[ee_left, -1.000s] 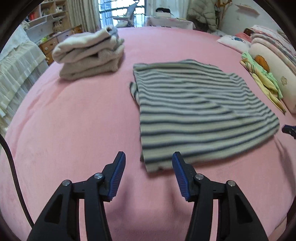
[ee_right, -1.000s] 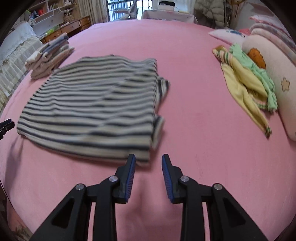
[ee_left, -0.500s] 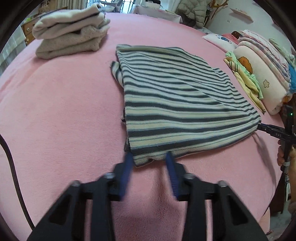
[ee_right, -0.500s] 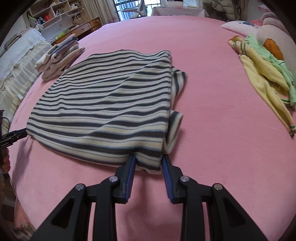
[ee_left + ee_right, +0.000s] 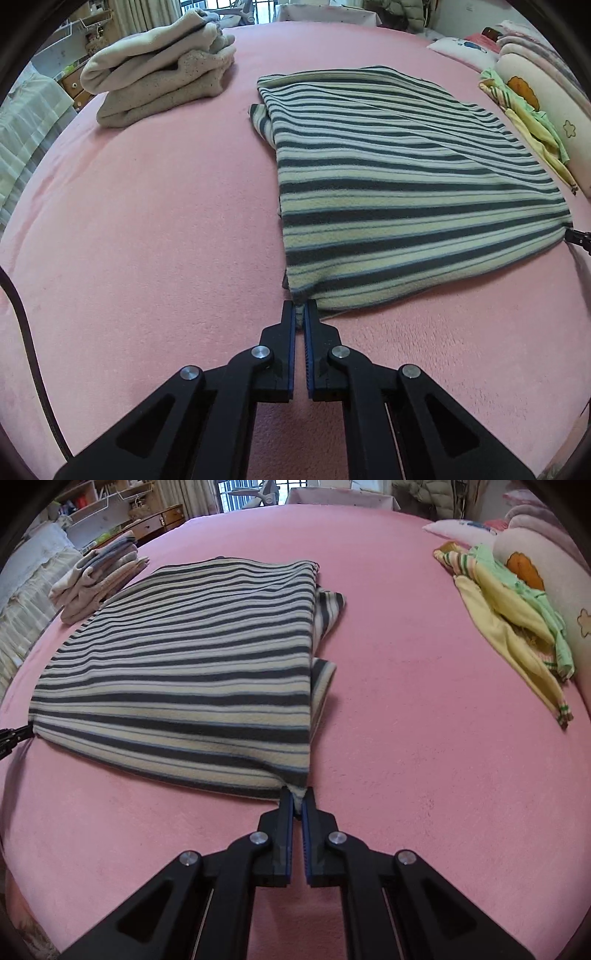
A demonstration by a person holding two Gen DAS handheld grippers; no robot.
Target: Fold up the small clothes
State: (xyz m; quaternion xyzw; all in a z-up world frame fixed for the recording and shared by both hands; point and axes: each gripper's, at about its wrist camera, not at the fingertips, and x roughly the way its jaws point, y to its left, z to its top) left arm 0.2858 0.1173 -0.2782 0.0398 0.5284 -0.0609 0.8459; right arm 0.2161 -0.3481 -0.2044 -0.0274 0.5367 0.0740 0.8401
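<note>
I am holding the left gripper [image 5: 299, 308] at the near left corner of the striped garment [image 5: 406, 192], which is lying flat on the bed [image 5: 147, 221] ahead and to its right, while a stack of folded clothes [image 5: 159, 70] is sitting far ahead to its left. My right gripper [image 5: 298, 796] is sitting at the near right corner of the same garment, which is spreading ahead and to its left. A loose pile of clothes [image 5: 517, 627] is lying well apart ahead to its right, resting against pillows [image 5: 554, 576] at the bed's edge.
</note>
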